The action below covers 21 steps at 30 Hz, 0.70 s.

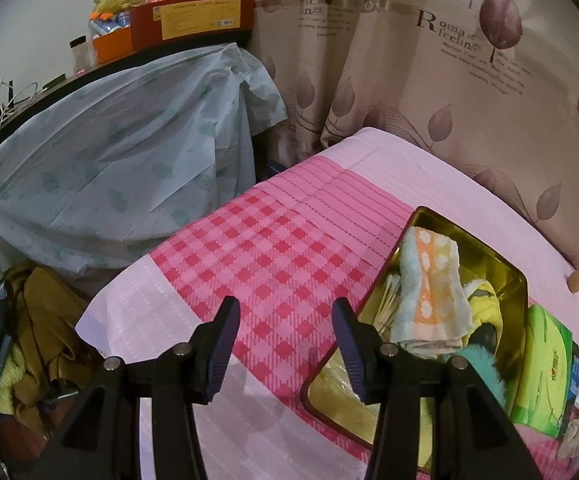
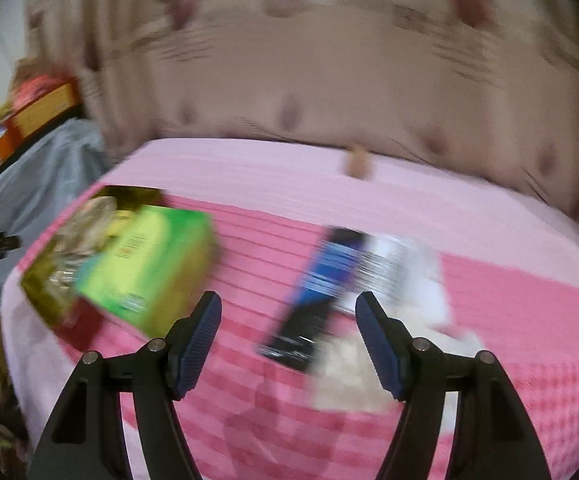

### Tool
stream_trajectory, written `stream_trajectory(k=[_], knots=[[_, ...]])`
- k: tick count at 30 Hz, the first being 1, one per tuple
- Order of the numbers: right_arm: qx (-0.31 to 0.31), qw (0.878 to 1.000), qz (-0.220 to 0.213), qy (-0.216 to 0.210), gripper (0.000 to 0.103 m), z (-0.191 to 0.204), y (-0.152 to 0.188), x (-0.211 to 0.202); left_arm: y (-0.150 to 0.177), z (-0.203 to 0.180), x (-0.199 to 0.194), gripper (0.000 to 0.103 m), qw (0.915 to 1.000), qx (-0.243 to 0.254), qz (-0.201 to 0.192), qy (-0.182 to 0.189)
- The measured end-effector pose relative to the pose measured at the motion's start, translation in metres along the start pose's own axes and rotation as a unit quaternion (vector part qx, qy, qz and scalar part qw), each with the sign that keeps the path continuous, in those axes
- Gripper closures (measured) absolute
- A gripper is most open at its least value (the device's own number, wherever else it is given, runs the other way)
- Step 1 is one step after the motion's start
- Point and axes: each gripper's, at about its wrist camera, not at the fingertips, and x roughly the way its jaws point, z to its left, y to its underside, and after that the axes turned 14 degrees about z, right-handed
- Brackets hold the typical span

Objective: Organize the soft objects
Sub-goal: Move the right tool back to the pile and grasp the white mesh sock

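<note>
Your left gripper (image 1: 285, 320) hovers with jaws apart and empty over the pink checked bed (image 1: 273, 248) beside the gold tin (image 1: 505, 264) holding the folded towel (image 1: 429, 288), while your right gripper (image 2: 289, 316), blurred, has empty parted jaws.

Soft, even indoor light with faint shadows. The left wrist view is sharp; the right wrist view is heavily motion-blurred. Both bend strongly toward dark, rounded corners.
</note>
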Motion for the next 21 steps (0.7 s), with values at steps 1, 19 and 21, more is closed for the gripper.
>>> stream_trajectory(k=[1, 19, 21], knots=[[0.011, 1.0, 0.003, 0.007, 0.036, -0.013, 0.004, 0.001, 0.0, -0.001, 0.0, 0.054, 1.0, 0.002, 0.0, 0.001], [0.141, 0.989, 0.044, 0.026, 0.036, -0.13, 0.059, 0.041, 0.008, -0.015, -0.007, 0.054, 0.9994, 0.026, -0.022, 0.004], [0.145, 0.988, 0.047, 0.012, 0.036, -0.131, 0.059, 0.047, 0.009, -0.018, -0.007, 0.054, 0.9992, 0.033, -0.022, 0.005]])
